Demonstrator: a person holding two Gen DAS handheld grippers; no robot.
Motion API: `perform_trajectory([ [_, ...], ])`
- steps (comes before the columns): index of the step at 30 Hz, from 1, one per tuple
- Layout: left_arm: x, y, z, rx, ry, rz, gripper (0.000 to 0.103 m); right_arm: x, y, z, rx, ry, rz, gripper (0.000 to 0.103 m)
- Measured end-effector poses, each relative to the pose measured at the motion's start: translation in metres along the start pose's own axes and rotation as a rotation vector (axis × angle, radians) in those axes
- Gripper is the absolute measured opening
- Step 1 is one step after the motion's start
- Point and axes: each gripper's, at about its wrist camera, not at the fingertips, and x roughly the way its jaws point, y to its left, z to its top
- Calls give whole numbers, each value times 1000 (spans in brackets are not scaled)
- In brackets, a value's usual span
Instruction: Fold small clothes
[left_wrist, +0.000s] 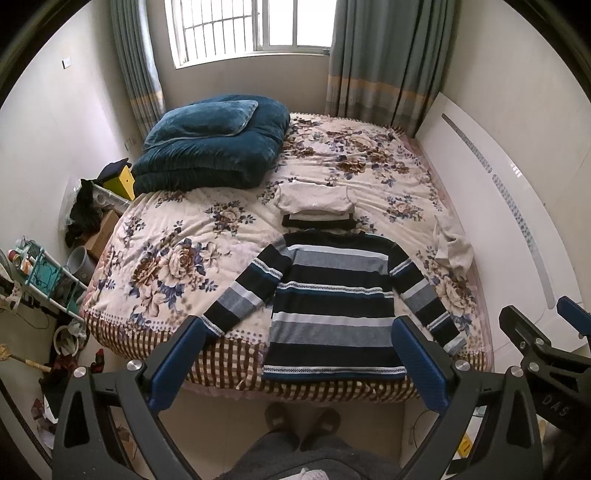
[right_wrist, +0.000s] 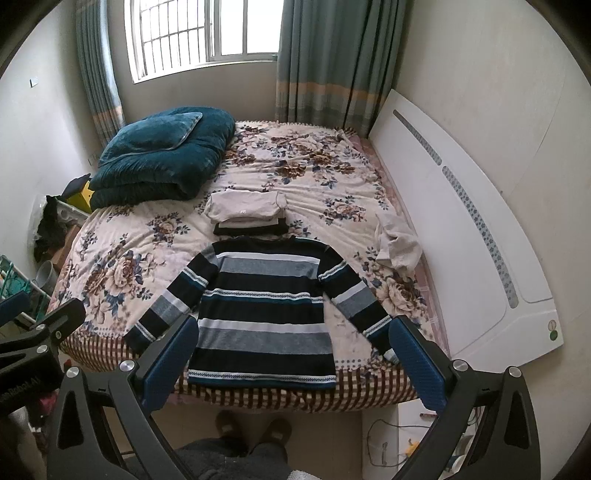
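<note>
The black garment at the bottom of the folded pile shows only its front edge. The striped sweater hides part of it. The clutter on the shelf beside the bed is too small to identify.

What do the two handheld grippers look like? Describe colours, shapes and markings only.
Both look the same build: the left gripper and right gripper each have black angular frames with triangular cut-outs, round silver bolts, and two flat blue textured fingers. White lettering shows on the black bodies, partly cut off. No cables or sleeves are visible on them.
</note>
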Motion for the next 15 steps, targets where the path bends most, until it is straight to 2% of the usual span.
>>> perform_trajectory([
  [15, -2, -1, -3, -2, -10, 1, 103, -2, -1, 0, -1, -8, -1, 103],
])
